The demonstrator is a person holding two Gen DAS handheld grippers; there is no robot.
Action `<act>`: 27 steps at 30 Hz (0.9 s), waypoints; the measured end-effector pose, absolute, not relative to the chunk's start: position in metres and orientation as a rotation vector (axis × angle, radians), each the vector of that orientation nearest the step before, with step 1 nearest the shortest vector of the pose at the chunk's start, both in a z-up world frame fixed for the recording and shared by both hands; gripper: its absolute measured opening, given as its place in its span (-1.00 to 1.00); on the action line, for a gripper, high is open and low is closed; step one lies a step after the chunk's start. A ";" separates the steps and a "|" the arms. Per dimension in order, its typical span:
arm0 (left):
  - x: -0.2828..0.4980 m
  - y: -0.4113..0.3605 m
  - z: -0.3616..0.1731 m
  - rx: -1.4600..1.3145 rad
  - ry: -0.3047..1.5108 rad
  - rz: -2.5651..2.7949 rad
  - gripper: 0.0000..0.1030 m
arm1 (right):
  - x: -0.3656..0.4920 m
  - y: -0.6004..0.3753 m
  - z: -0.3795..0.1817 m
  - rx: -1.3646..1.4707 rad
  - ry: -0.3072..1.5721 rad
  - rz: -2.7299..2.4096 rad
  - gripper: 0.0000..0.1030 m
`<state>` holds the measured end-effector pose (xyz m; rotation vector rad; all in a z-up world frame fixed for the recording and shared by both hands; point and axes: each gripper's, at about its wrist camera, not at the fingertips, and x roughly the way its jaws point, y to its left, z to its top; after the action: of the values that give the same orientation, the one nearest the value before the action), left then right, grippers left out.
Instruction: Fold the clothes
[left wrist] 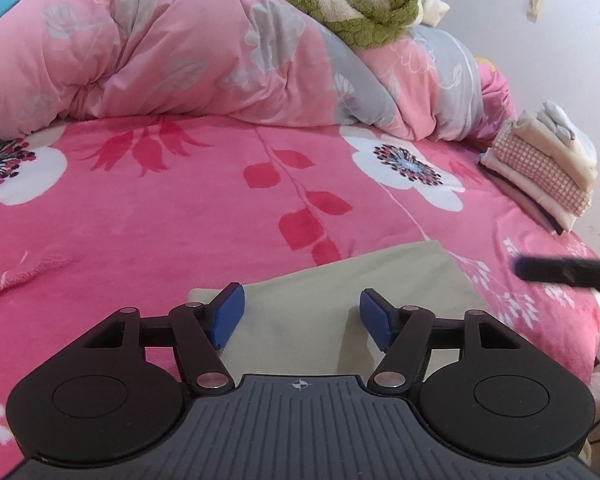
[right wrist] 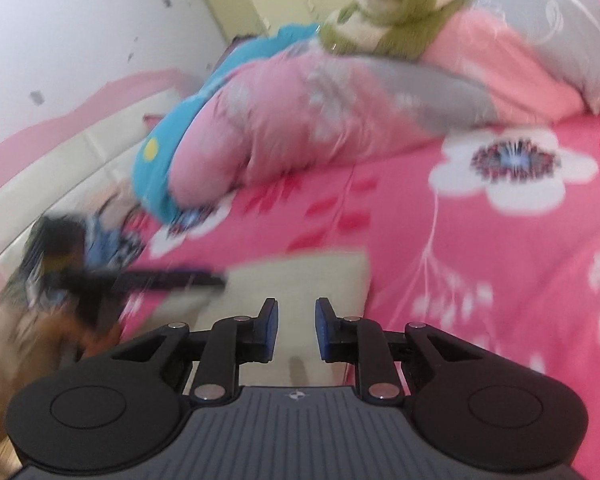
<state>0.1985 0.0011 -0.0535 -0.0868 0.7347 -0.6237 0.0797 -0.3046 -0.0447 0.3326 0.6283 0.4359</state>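
Beige garment (left wrist: 340, 300) flat on bed. Left gripper (left wrist: 302, 312) released above it; right gripper (right wrist: 292, 330) narrow, grasping nothing. Folded stack (left wrist: 540, 168) at two o'clock. Next, likely: grip an edge.

Pink floral bedspread (left wrist: 180, 208), bunched pink quilt (left wrist: 172, 52), white wall (right wrist: 80, 20), cream padded headboard (right wrist: 60, 172).

A beige cloth (left wrist: 352, 280) is laid flat on the pink flowered bed (left wrist: 180, 208), near its front edge. A stack of folded clothes (left wrist: 544, 168) is seen far off, by the bed's right edge.
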 end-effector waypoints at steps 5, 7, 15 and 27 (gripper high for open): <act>0.200 0.004 -0.058 -0.107 0.731 -0.624 0.27 | 0.132 -0.289 -0.082 0.332 0.713 0.424 -0.63; 0.200 0.007 -0.060 -0.127 0.725 -0.630 0.27 | 0.127 -0.292 -0.098 0.368 0.763 0.429 -0.66; 0.200 0.010 -0.064 -0.157 0.717 -0.637 0.27 | 0.099 -0.304 -0.073 0.354 0.799 0.379 -0.66; 0.199 0.009 -0.068 -0.159 0.704 -0.629 0.28 | 0.099 -0.344 -0.122 0.762 0.874 0.396 -0.64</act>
<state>0.1994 0.0094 -0.0683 -0.1590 0.7036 -0.6291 0.0990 -0.3437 -0.1219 0.7621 0.8740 0.3965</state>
